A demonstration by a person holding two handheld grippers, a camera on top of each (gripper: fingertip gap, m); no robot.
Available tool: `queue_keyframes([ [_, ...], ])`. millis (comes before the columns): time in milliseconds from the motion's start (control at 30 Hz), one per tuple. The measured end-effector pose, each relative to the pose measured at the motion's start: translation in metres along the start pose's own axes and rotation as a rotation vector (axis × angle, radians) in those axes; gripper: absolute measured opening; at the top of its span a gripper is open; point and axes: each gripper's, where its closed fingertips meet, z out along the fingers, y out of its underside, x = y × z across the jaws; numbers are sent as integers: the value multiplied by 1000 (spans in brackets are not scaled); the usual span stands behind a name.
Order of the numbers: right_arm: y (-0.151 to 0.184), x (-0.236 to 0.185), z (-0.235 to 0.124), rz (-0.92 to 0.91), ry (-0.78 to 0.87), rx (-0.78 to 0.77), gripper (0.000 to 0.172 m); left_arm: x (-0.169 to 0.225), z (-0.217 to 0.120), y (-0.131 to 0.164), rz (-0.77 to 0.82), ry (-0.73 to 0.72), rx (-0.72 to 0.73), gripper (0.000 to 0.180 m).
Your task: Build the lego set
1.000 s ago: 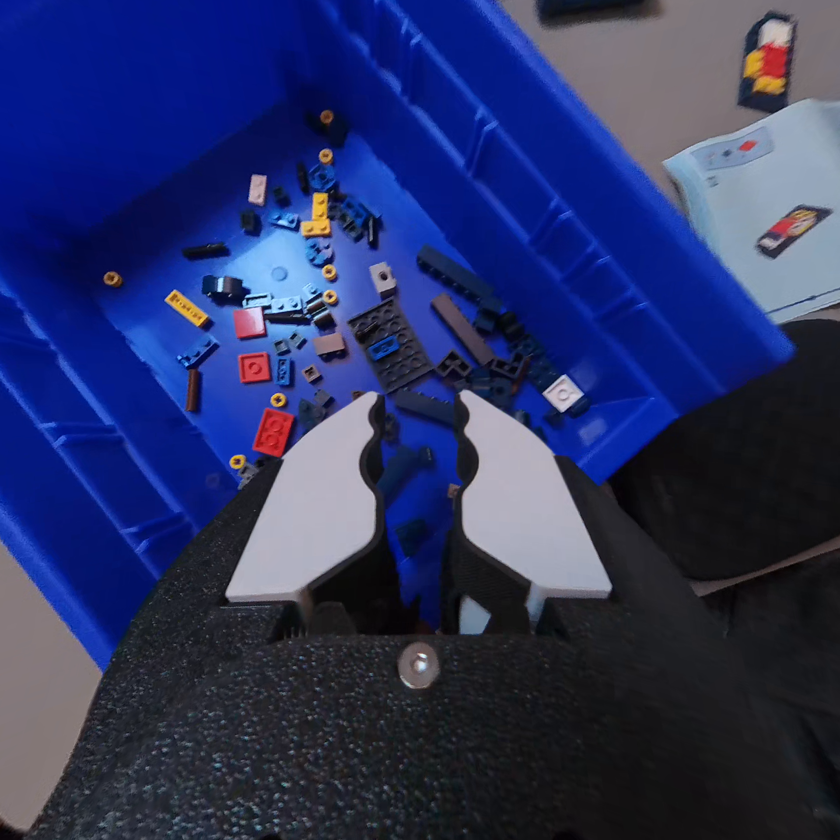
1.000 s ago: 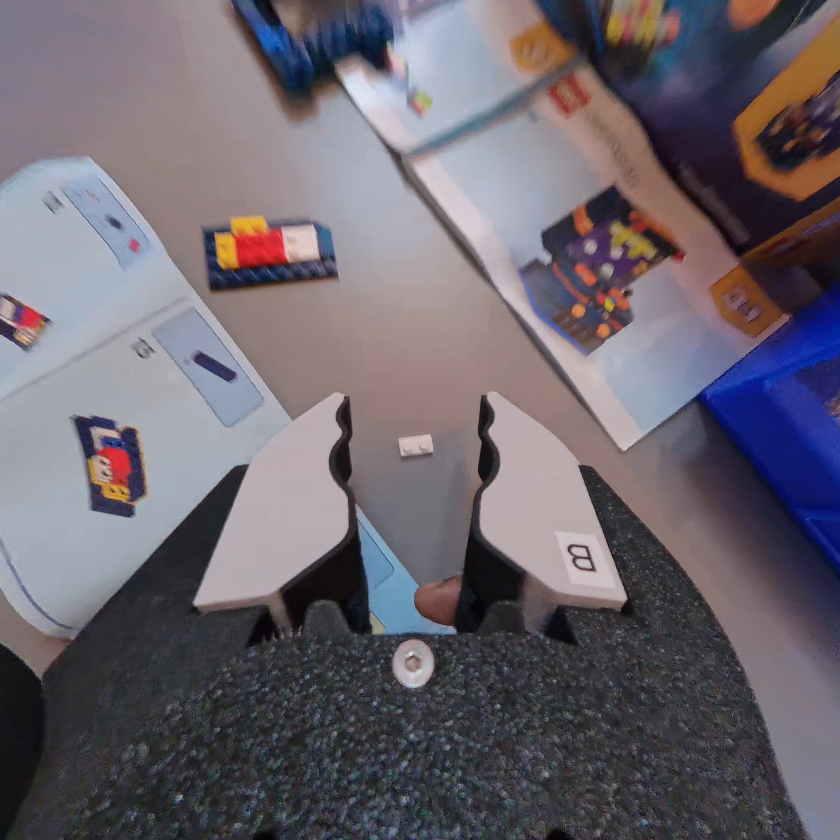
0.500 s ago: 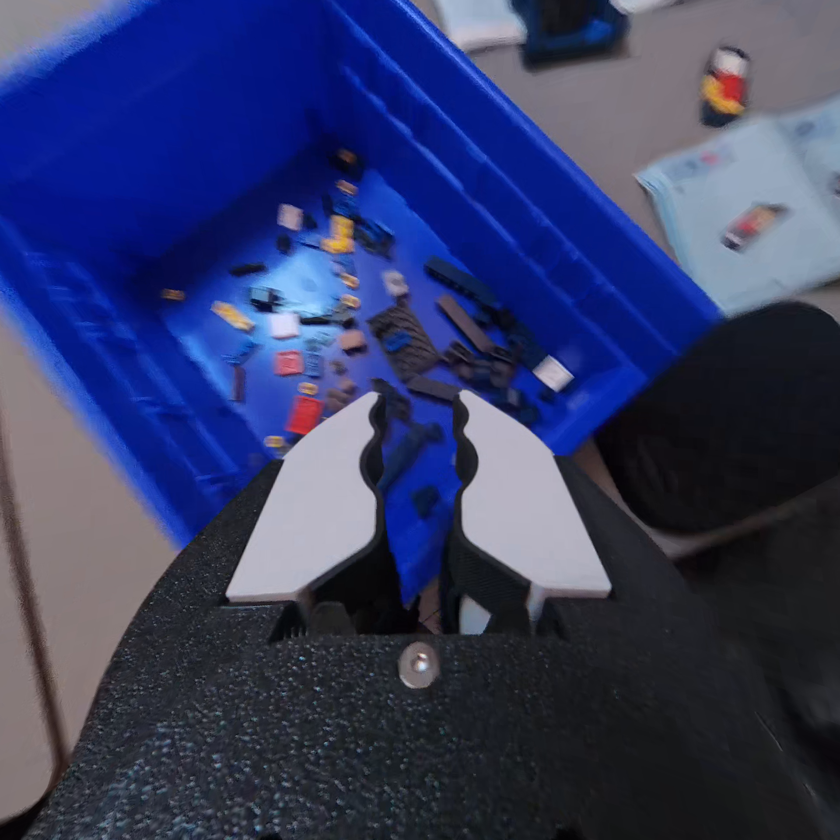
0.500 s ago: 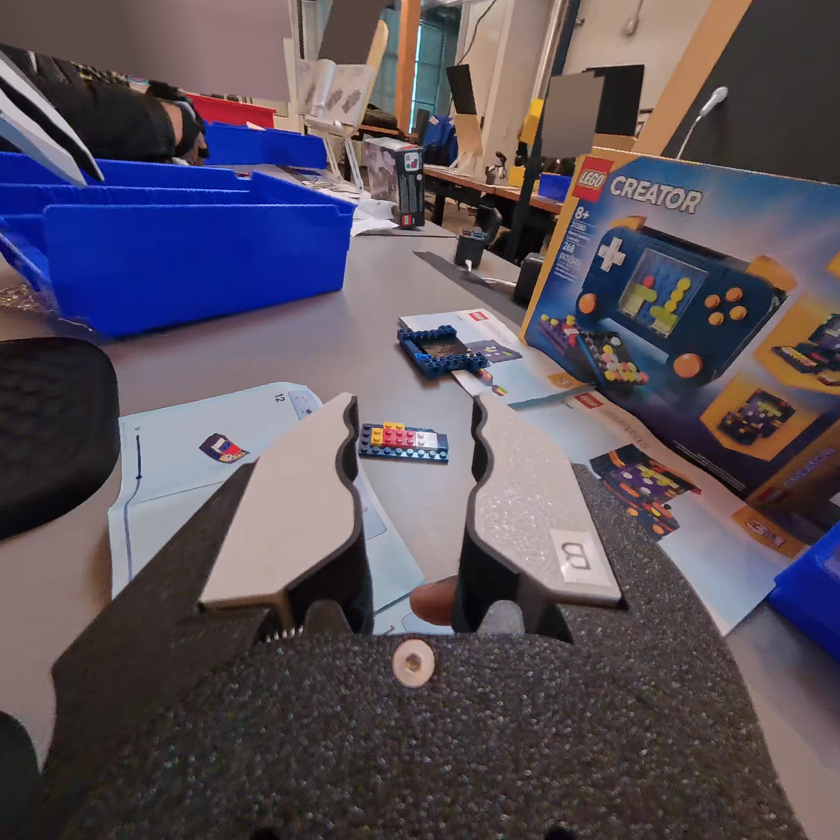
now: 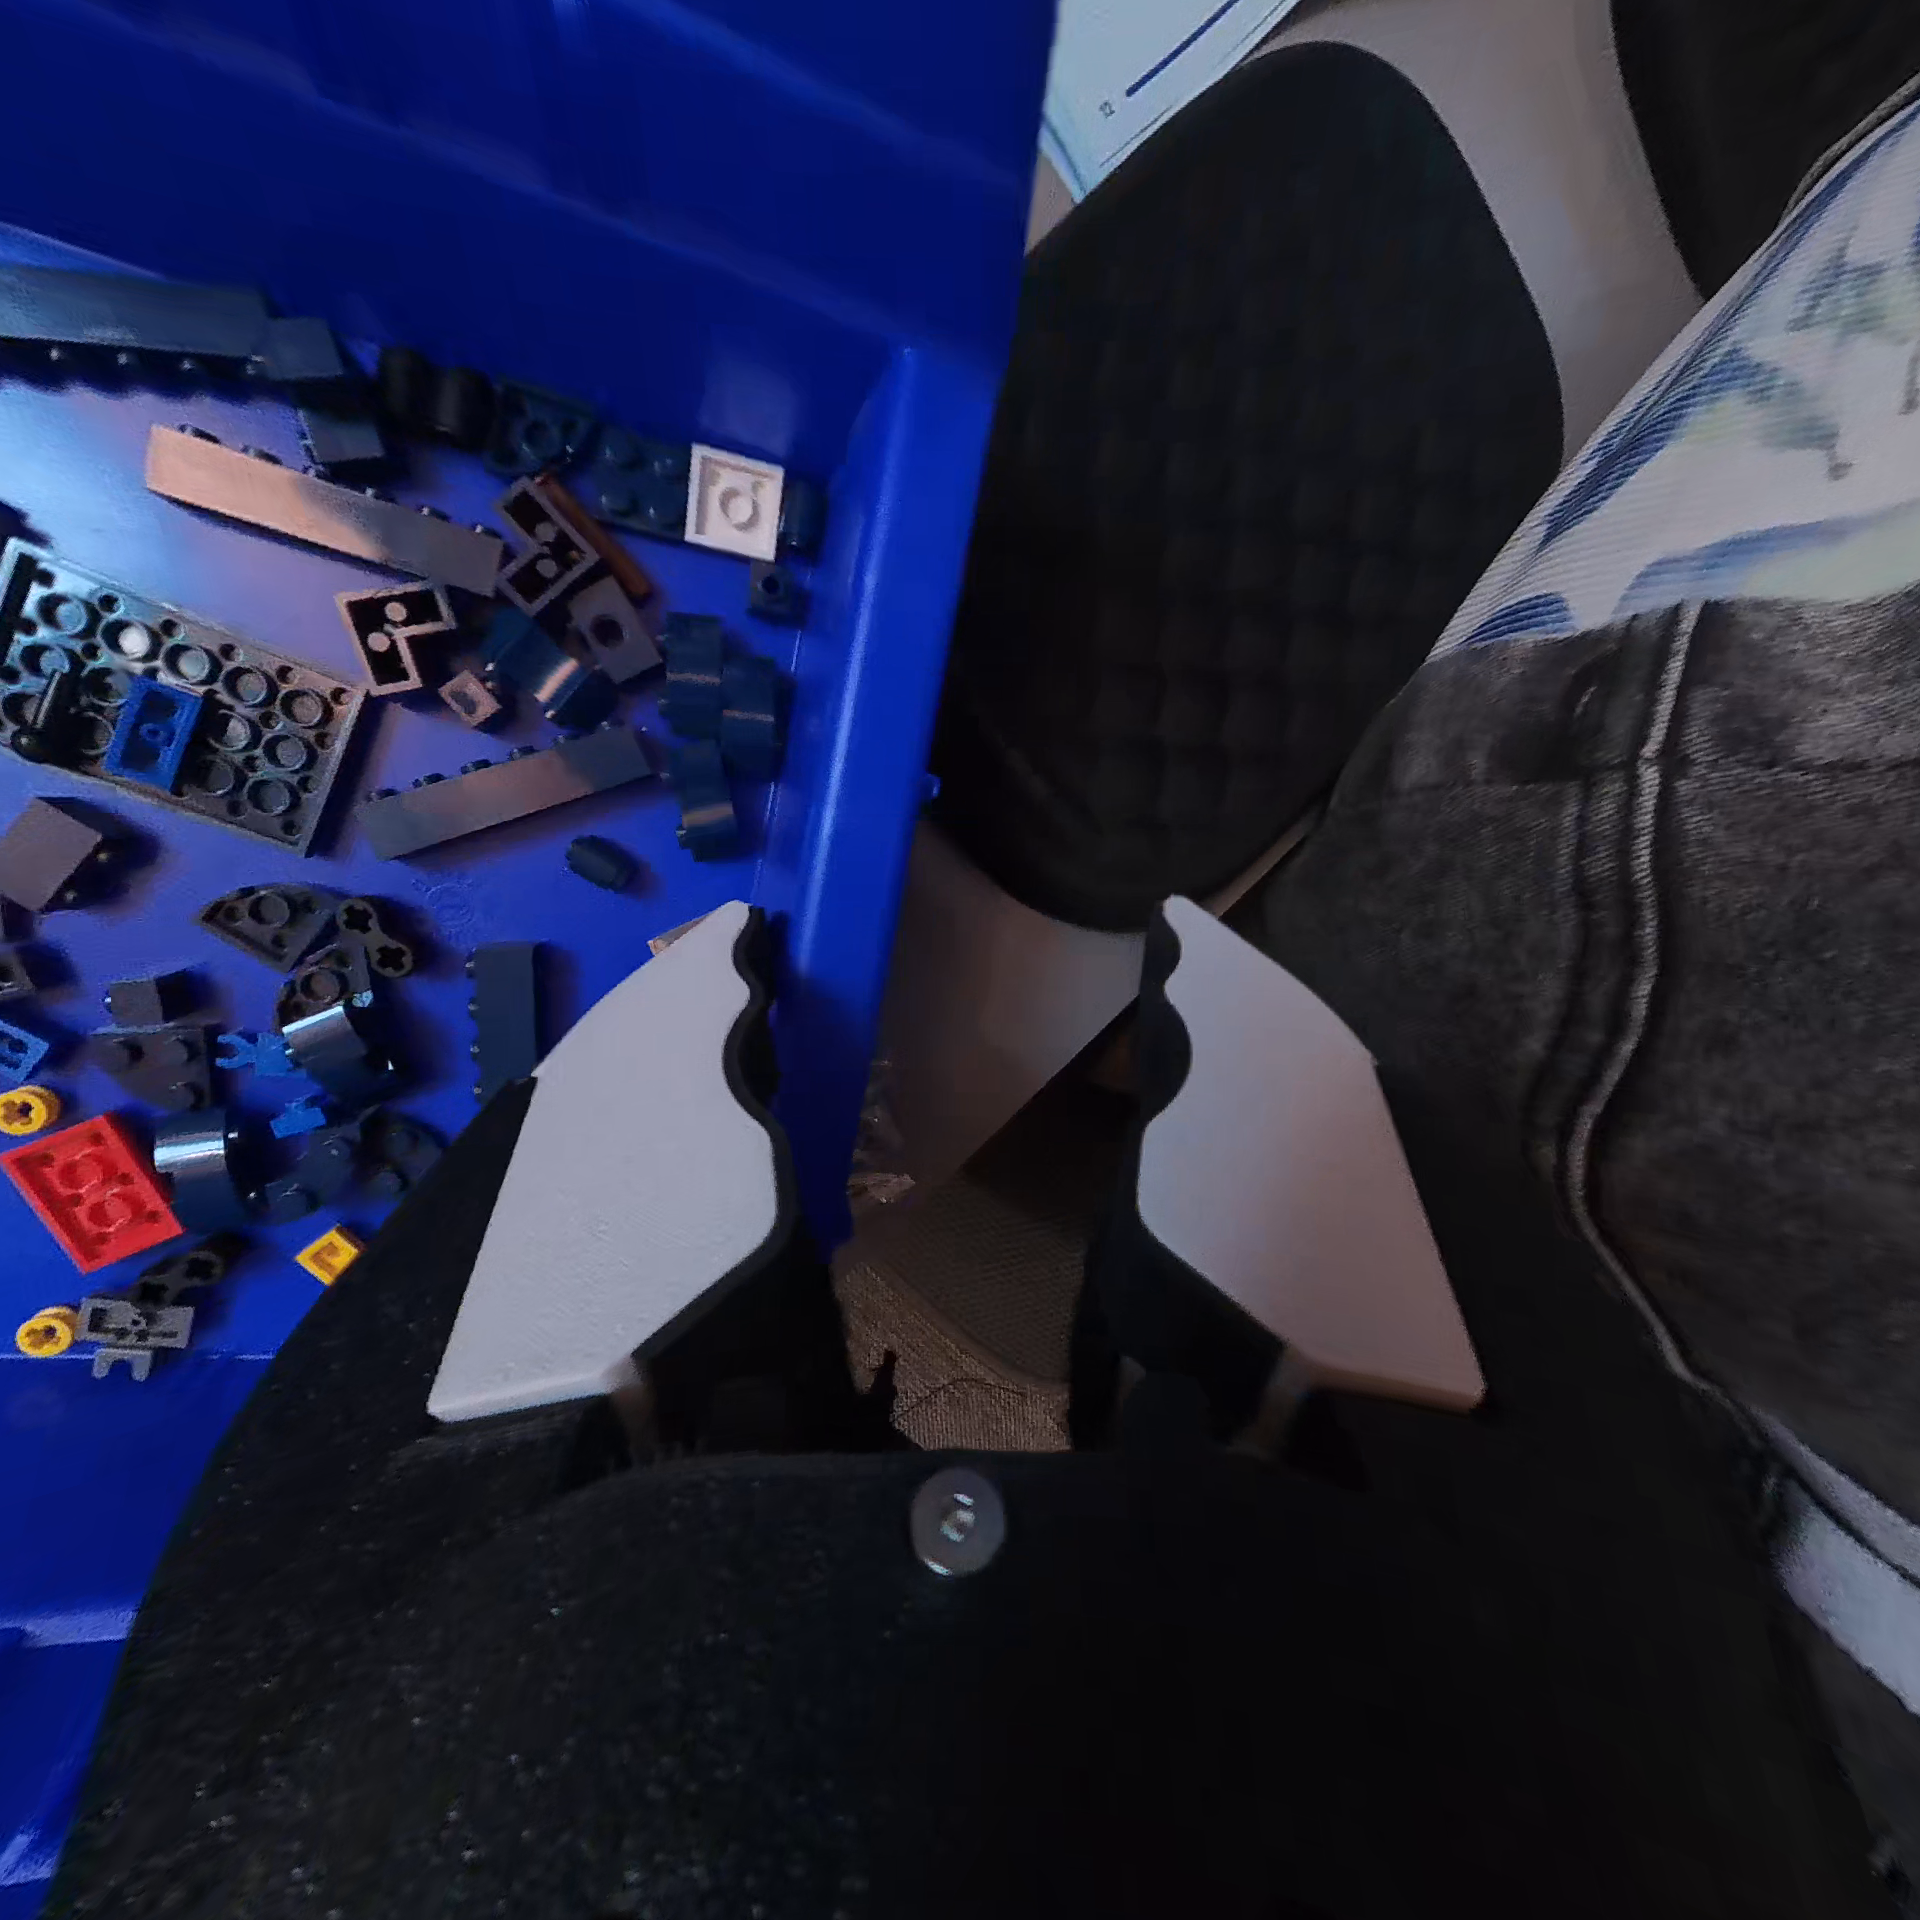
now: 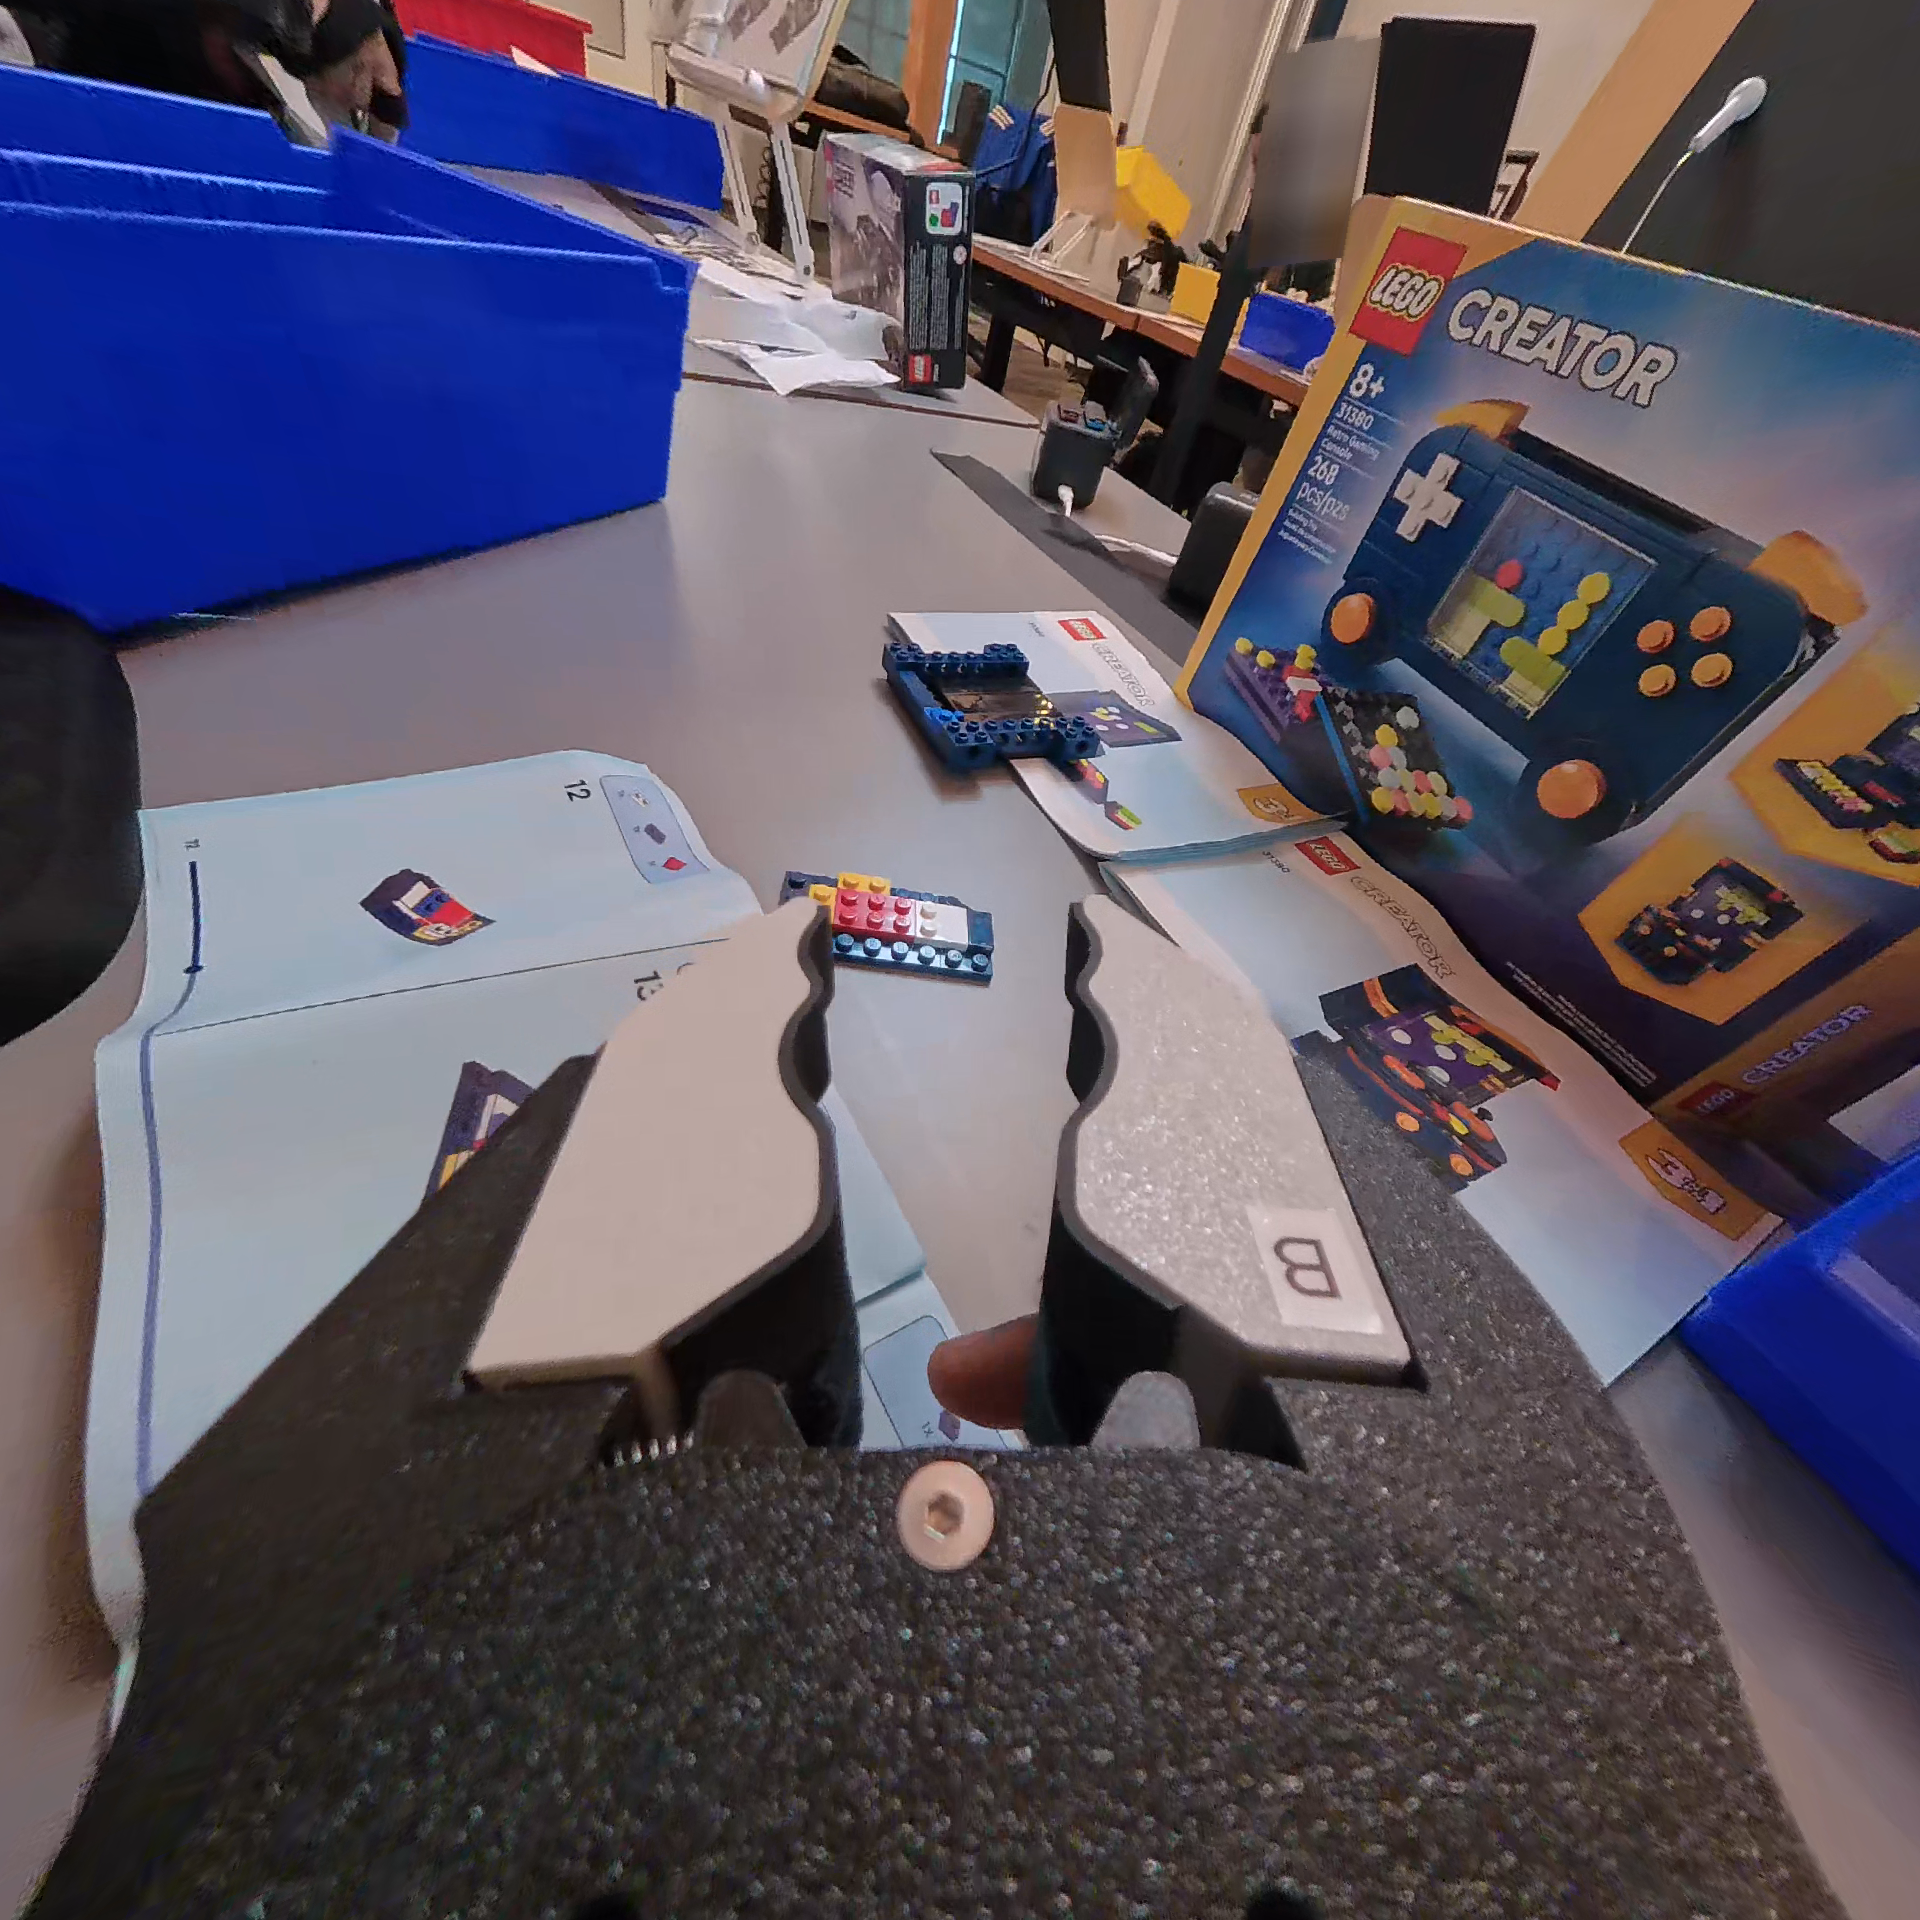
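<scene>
In the left wrist view, the blue bin (image 5: 312, 156) fills the left side. On its floor lie many small bricks: a red plate (image 5: 88, 1190) at the far left, a dark grey holed plate (image 5: 177, 707), long dark bars, and a white tile (image 5: 735, 502) close to the bin's wall. The left gripper (image 5: 951, 940) is spread wide and holds nothing. The bin's near wall (image 5: 862, 790) stands between its fingers, just beside the left finger (image 5: 634, 1164), whose tip is over the bin's inside. I cannot tell if this finger touches the wall. The right finger (image 5: 1278, 1174) is outside the bin, well apart from the wall. Farther right are a black textured pad (image 5: 1247, 468) and a person's dark jeans (image 5: 1662, 935).

In the right wrist view, blue bins (image 6: 312, 364) stand at the far left on the grey table (image 6: 727, 571). An open booklet (image 6: 364, 935) lies under the left finger (image 6: 686, 1132). The right gripper (image 6: 951, 940) is released, with nothing between its pads. A small brick build (image 6: 904, 925), dark blue with yellow, red and white on top, lies on the table just beyond the fingertips, nearer the left one, not touched. Behind it is a blue brick frame (image 6: 987, 696) on a second booklet. At the right a toy box (image 6: 1610, 571) stands upright.
</scene>
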Motion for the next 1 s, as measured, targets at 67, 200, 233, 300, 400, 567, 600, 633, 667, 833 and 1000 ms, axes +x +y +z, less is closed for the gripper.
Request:
queue_keyframes([
  [67,1,-1,1,-3,-6,-3,43,4,1,-2,-5,-6,13,73],
  [200,1,-4,1,-26,-19,-5,42,6,-13,-21,-84,18,168,60],
  [233,1,-4,1,-32,-20,-4,42,12,-28,-35,-74,52,271,50],
  [300,1,-5,1,-36,-22,-5,42,12,-60,-54,-37,27,430,49],
  [400,2,-5,2,-36,-26,-9,42,-30,-92,-47,-3,-265,412,50],
  [567,3,-6,2,-48,-27,-15,42,-71,-107,-34,2,-416,315,55],
  [600,3,-6,2,-50,-27,-17,42,-74,-104,-33,11,-411,295,57],
  [633,3,-6,2,-51,-27,-16,42,-78,-103,-31,25,-408,272,61],
  [667,3,-6,1,-50,-27,-14,42,-85,-104,-28,32,-427,253,64],
  [833,2,-5,0,-42,-32,-3,42,-114,-128,-27,-47,-356,382,65],
  [1000,0,-6,-1,-40,-36,9,42,-134,-126,-23,-62,-334,315,63],
])
